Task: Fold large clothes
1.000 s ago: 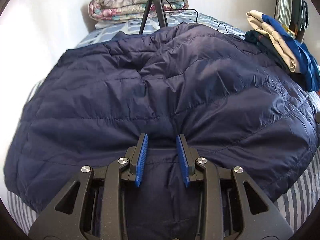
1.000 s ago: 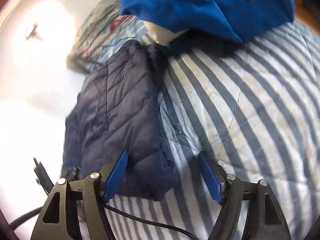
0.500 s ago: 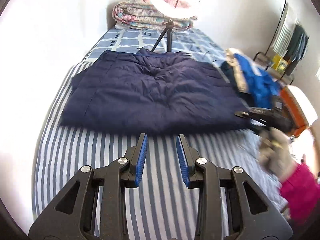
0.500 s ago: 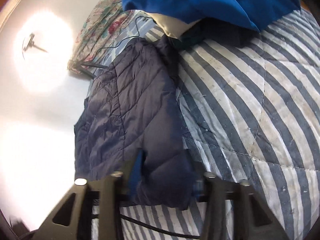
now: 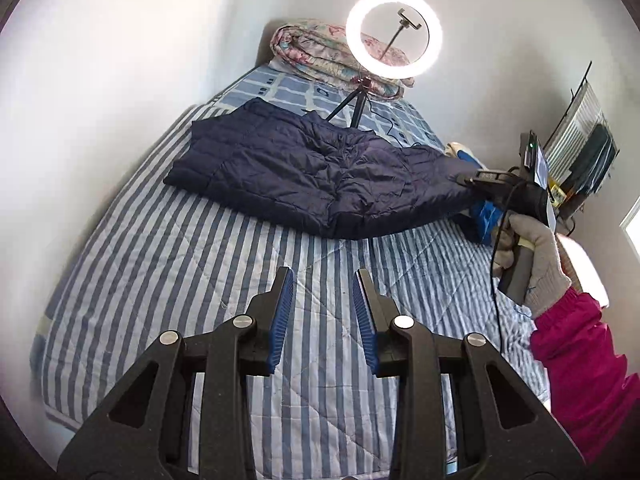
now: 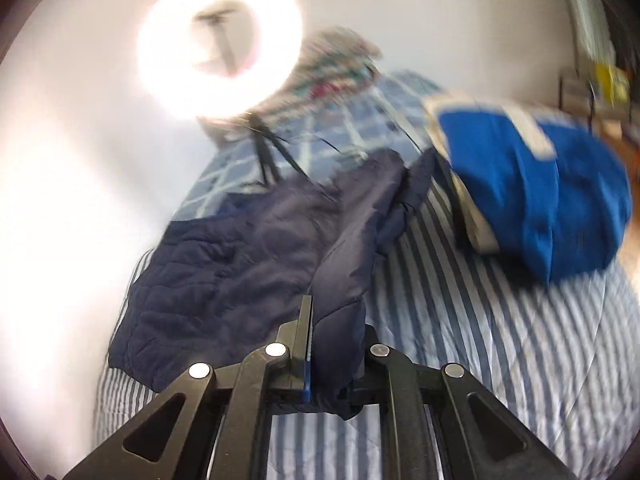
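The striped bedcover (image 5: 192, 280) is taken as the landmark, spread across the whole bed with a white wall along its left edge. On its far half the navy puffer jacket (image 5: 312, 176) is laid, folded flat on the left and drawn up toward the right, where one end is lifted off the bedcover. That end is seen clamped in the right gripper (image 6: 332, 344), whose jaws are closing on the padded fabric, the cloth bunched between them and hanging over the near jaw; in the left wrist view the same gripper (image 5: 472, 179) is held by a gloved hand (image 5: 536, 256) above the bedcover's right edge. A wide bare stretch of bedcover is left between the jacket's near hem and the left gripper (image 5: 324, 312), which is held over the near half with its blue pads apart and nothing between them. Beyond the jacket, at the far end of the bedcover, a folded floral quilt (image 5: 320, 52) is stacked, and a lit ring light (image 5: 394, 34) on a small tripod is stood just behind the jacket's far edge. Near the bedcover's right edge a heap of blue and cream clothes (image 6: 532, 192) is piled, just beside the lifted end of the jacket.
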Demonstrator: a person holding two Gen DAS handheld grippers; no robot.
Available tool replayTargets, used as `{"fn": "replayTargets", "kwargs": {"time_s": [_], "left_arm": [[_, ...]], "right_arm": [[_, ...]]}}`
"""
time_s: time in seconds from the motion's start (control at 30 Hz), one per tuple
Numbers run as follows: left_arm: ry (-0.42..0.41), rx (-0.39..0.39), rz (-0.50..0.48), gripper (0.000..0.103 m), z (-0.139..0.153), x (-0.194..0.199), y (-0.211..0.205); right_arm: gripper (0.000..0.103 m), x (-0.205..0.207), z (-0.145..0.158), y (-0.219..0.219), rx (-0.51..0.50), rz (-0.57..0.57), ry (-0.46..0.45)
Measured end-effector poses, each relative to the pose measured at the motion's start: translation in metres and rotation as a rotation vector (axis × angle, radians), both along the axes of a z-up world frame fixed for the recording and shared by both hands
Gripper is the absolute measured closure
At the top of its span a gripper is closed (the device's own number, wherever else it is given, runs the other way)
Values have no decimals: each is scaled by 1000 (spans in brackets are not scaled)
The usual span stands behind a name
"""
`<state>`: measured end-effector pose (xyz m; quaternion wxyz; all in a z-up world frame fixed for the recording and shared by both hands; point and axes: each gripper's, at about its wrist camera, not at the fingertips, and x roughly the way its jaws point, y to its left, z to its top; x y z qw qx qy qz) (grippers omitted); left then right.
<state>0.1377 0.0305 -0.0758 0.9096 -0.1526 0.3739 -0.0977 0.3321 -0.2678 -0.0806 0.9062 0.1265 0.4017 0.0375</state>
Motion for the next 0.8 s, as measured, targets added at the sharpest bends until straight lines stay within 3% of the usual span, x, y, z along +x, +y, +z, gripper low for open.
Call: {"fn": "replayTargets", "kwargs": {"time_s": [0.2, 0.43, 0.67, 0.8], "left_arm": [[-18, -18, 9, 72, 4, -14, 12], [-34, 2, 16, 72, 7, -25, 21], [-62, 5, 48, 72, 14, -34, 36], [-68, 32, 76, 72, 14, -37, 46]], "right_arm": [[95, 9, 29, 77, -91, 104, -96], [95, 26, 30, 187, -149, 281, -160], [95, 39, -14, 318, -236, 488, -167], [95, 50, -67, 392, -272, 607, -94]]}}
